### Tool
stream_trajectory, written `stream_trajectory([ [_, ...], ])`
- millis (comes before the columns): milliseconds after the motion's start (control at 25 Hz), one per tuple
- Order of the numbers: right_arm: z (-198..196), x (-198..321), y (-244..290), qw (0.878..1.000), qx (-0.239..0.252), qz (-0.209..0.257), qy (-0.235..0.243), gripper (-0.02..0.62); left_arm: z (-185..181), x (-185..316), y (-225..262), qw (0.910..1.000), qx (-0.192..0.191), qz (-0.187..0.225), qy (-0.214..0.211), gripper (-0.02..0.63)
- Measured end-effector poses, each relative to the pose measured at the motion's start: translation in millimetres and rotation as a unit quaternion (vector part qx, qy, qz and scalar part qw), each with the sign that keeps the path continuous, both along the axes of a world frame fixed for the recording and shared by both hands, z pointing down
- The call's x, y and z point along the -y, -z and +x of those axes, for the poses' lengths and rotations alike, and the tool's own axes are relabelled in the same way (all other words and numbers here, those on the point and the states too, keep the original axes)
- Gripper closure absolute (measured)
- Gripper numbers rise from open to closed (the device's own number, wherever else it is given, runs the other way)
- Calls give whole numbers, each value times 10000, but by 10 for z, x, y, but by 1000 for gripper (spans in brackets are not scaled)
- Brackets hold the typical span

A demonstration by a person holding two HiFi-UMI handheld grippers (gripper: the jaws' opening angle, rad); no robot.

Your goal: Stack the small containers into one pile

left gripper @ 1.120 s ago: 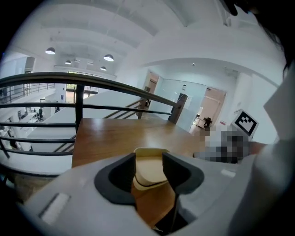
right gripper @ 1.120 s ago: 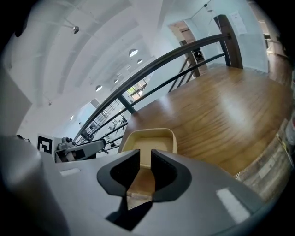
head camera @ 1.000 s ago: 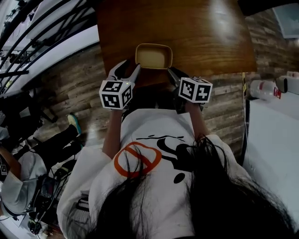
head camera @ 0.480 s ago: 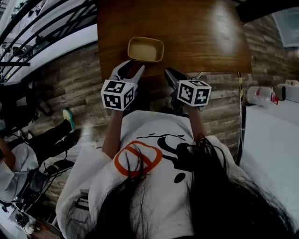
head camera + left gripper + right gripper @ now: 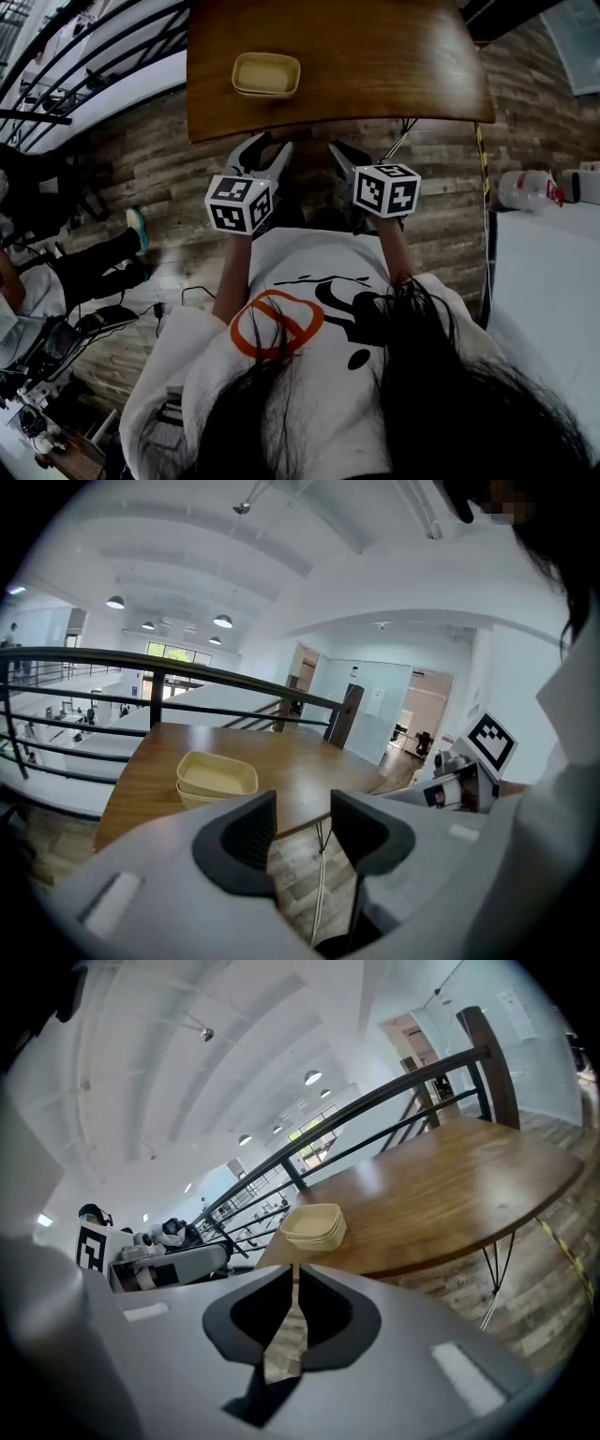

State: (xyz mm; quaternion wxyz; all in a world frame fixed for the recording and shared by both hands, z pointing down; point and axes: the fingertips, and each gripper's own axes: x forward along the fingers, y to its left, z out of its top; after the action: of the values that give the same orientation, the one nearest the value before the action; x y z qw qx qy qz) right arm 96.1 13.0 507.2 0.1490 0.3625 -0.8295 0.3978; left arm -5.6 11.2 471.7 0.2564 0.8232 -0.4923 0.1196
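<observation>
Pile: cream containers (image 5: 266,74) are sitting nested near the left edge of the wooden surface (image 5: 375,66); stacking is seemingly finished.
Left claw (image 5: 267,150): gaping, gripping nothing, hanging off-surface.
Right claw (image 5: 342,155): tips meeting, gripping nothing, likewise clear.

Glossy varnished wooden table (image 5: 375,56); matt, smooth plastic containers (image 5: 266,74); rough-grained, dull wood-plank floor (image 5: 150,178).
</observation>
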Motion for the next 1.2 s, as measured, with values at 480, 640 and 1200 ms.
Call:
stream_trajectory([
  [480, 441, -674, 94, 9993, 134, 302, 199, 575, 640, -777, 136, 9997, 178, 135, -54, 425],
  [640, 430, -728, 217, 9986, 161, 471, 181, 575, 652, -924, 220, 9996, 179, 222, -85, 425],
  [1200, -180, -1218, 334, 9975, -128, 691, 108, 575, 173, -1437, 247, 9982, -73, 246, -537, 425],
])
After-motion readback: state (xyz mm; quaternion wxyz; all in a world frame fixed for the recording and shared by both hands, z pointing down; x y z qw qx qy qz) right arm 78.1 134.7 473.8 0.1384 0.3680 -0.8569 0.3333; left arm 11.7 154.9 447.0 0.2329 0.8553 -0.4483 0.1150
